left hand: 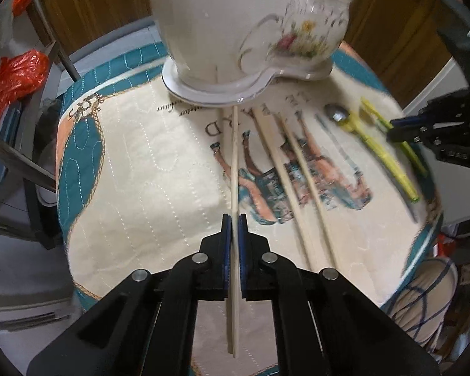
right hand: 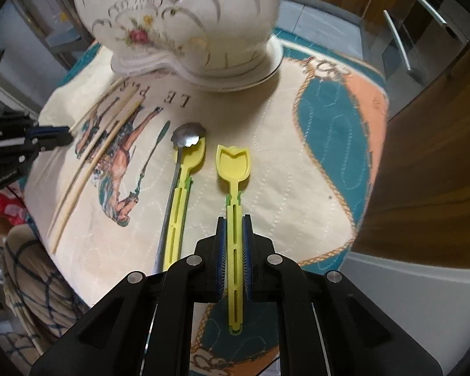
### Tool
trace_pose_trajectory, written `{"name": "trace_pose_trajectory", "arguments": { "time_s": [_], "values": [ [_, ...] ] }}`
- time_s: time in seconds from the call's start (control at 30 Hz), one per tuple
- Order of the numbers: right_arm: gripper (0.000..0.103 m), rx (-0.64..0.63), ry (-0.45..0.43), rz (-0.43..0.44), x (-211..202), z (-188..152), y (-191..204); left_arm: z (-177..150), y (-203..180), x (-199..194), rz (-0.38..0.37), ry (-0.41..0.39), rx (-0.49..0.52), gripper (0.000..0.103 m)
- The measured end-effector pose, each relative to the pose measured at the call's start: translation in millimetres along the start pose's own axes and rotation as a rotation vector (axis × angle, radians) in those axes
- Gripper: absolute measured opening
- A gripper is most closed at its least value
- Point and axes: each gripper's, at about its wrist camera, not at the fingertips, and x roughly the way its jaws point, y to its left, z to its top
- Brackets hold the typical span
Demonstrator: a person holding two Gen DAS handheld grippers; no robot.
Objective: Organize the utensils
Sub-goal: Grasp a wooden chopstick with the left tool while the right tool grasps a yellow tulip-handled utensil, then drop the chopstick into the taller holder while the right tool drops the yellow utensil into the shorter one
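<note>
My left gripper (left hand: 234, 219) is shut on a pale wooden chopstick (left hand: 234, 163) that points toward the white floral ceramic holder (left hand: 235, 25) at the back of the table. Two more chopsticks (left hand: 300, 169) lie on the cloth to its right. My right gripper (right hand: 233, 221) is shut on the handle of a yellow tulip-shaped plastic spoon (right hand: 233, 166). A second yellow spoon (right hand: 185, 181) and a metal spoon (right hand: 188, 134) lie just left of it. The holder also shows in the right wrist view (right hand: 185, 22), the chopsticks too (right hand: 91, 156).
A quilted cloth with a printed figure (left hand: 134, 163) covers the round table. A dark slim utensil (right hand: 153, 153) lies between chopsticks and spoons. An orange plastic bag (left hand: 12, 78) sits off to the left. Wooden cabinets (right hand: 438, 156) stand on the right. A cushioned chair (right hand: 37, 282) is below the table edge.
</note>
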Motion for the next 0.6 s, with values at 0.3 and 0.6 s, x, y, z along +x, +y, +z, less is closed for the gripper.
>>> {"name": "trace_pose_trajectory", "arguments": {
  "time_s": [0.3,0.6],
  "values": [
    [0.011,0.090,-0.213,0.121,-44,-23,-11,-23,-1,-43,-0.138,-0.226,-0.092,0.004],
    [0.011,0.190,-0.390,0.276,-69,-46,-25,-32,11,-65,-0.215,-0.350,-0.160,0.004]
  ]
}}
